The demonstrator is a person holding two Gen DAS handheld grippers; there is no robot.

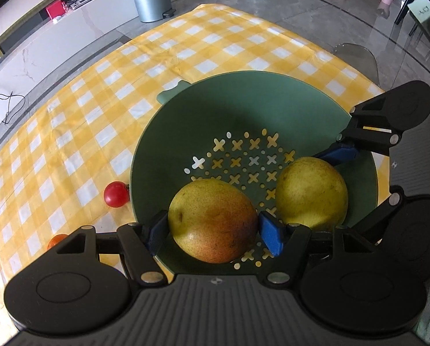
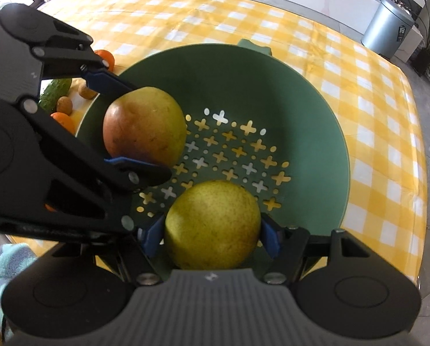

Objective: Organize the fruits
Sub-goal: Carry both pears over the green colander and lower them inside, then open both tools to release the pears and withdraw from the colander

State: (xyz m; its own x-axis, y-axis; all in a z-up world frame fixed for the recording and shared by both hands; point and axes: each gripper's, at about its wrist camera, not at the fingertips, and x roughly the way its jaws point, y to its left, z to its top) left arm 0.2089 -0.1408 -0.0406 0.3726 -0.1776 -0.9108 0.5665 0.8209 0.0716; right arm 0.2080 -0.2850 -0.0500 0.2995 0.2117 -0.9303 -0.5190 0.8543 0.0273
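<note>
colander (image 1: 243, 101), green, on yellow checked cloth (image 1: 71, 144). my left tongs (image 1: 212, 230) grasp the red-blushed pear (image 1: 212, 222) inside it; my right tongs (image 2: 212, 235) grasp the yellow pear (image 2: 212, 225) alongside.

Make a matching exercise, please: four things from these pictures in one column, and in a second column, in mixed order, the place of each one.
Things:
1. reddish pear
2. yellow-green pear
3. cherry tomato
4. cucumber

Places:
A. on the checked cloth, just outside the green colander, on its left in the left wrist view
B. between the jaws of the left gripper, inside the colander
C. on the cloth beside the oranges
D. between the jaws of the right gripper, inside the colander

Pairs: 1-B, 2-D, 3-A, 4-C
</note>
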